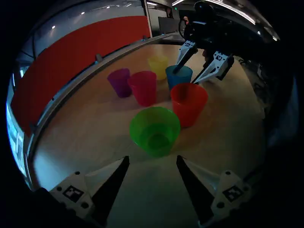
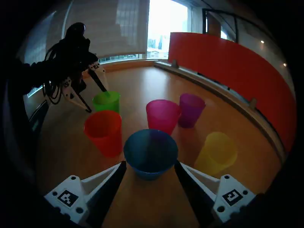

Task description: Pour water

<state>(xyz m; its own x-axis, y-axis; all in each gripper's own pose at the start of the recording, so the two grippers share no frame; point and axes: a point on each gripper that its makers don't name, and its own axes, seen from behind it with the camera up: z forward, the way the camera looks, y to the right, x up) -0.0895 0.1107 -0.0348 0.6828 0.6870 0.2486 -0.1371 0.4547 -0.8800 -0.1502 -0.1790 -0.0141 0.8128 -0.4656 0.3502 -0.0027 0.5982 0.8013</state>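
Several plastic cups stand on a wooden table (image 1: 95,129). The green cup (image 1: 155,131) sits just ahead of my left gripper (image 1: 152,157), which is open with its fingertips level with the cup's near side. Behind it are a red cup (image 1: 189,102), a pink cup (image 1: 143,87), a purple cup (image 1: 119,81) and a yellow cup (image 1: 157,65). My right gripper (image 2: 149,163) is open, with the blue cup (image 2: 151,152) between its fingertips. From the right gripper view, the left gripper (image 2: 98,101) flanks the green cup (image 2: 108,103). From the left gripper view, the right gripper (image 1: 185,76) flanks the blue cup (image 1: 182,78).
A red partition (image 1: 76,57) and a metal rail (image 1: 76,85) run along one table edge. Bright windows (image 2: 167,26) lie beyond the far end. A dark sleeve and cables (image 2: 49,72) sit behind the left gripper. The red cup (image 2: 104,131) and pink cup (image 2: 162,114) crowd the blue one.
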